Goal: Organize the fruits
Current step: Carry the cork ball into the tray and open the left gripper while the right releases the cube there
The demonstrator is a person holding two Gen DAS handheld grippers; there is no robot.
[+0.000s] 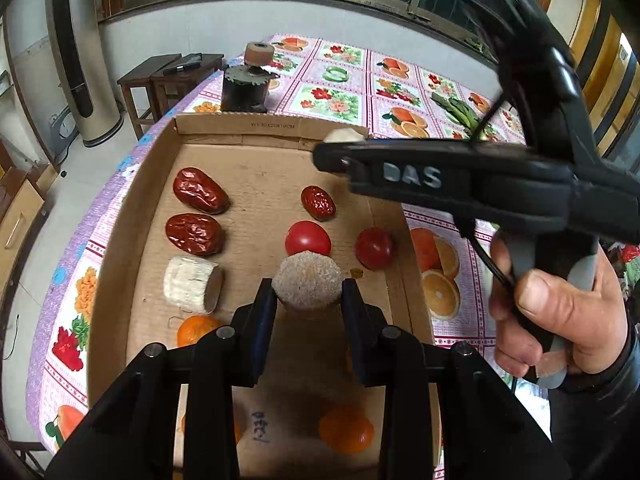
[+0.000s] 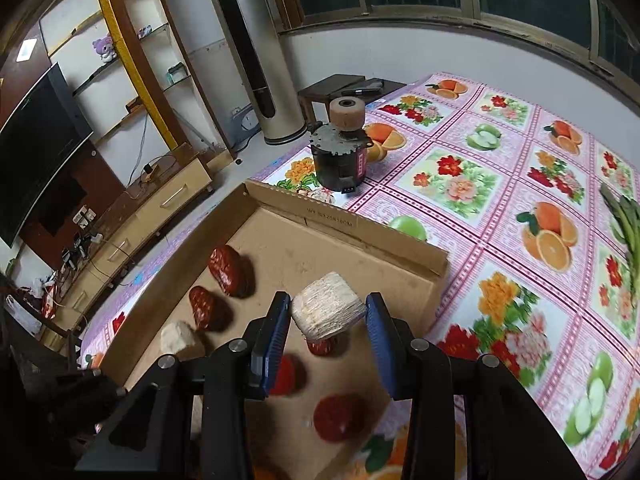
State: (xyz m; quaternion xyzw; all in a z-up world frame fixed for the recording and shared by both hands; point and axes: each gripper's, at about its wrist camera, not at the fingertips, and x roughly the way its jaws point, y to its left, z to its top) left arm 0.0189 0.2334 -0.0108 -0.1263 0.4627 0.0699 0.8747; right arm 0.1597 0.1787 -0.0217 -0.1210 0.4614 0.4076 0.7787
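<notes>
A shallow cardboard box lies on the table. Inside are three wrinkled red dates, two red tomatoes, a white cut chunk and two oranges. My left gripper is shut on a beige rough-ended chunk, held above the box floor near the tomatoes. My right gripper is shut on a white ribbed chunk over the box's far right part.
A dark motor-like cylinder with a brown wheel on top stands just beyond the box. Green stalks lie on the floral tablecloth at the right. A person's hand grips the right tool. The table edge drops off left.
</notes>
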